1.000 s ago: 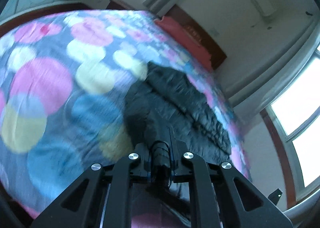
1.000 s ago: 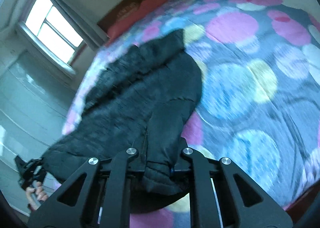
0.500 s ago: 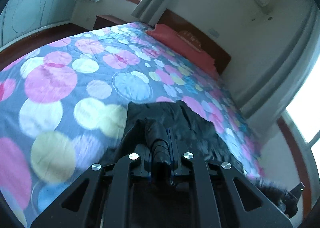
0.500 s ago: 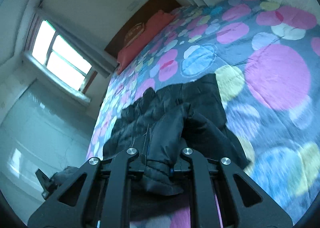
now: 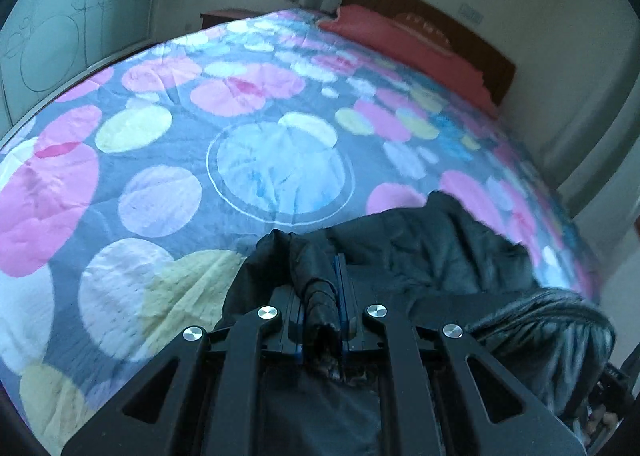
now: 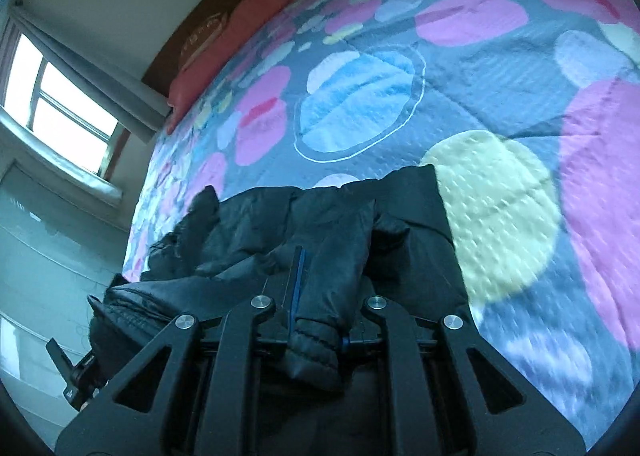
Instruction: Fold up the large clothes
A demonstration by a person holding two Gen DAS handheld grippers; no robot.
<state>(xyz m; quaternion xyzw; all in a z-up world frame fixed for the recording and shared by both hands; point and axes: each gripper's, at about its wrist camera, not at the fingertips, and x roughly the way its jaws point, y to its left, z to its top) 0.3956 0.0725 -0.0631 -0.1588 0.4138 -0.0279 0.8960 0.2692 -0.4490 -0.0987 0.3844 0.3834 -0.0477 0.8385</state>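
A black puffer jacket (image 5: 436, 248) lies bunched at the near edge of a bed with a dotted quilt (image 5: 200, 143). My left gripper (image 5: 322, 296) is shut on a pinched fold of the jacket's black fabric. In the right wrist view the jacket (image 6: 256, 232) spreads left across the quilt (image 6: 500, 183). My right gripper (image 6: 320, 296) is shut on a thick padded part of the jacket, which hangs through the jaws. The jacket's lower part is hidden below both grippers.
A red pillow (image 5: 404, 39) and a dark wooden headboard (image 5: 472, 35) are at the far end of the bed. A window (image 6: 52, 99) with curtains is on the wall. The other gripper (image 6: 76, 372) shows at the lower left of the right wrist view.
Both grippers have moved forward over the bed with the jacket in them. The jacket has gathered into a shorter, bunched heap and more of the quilt shows beyond it.
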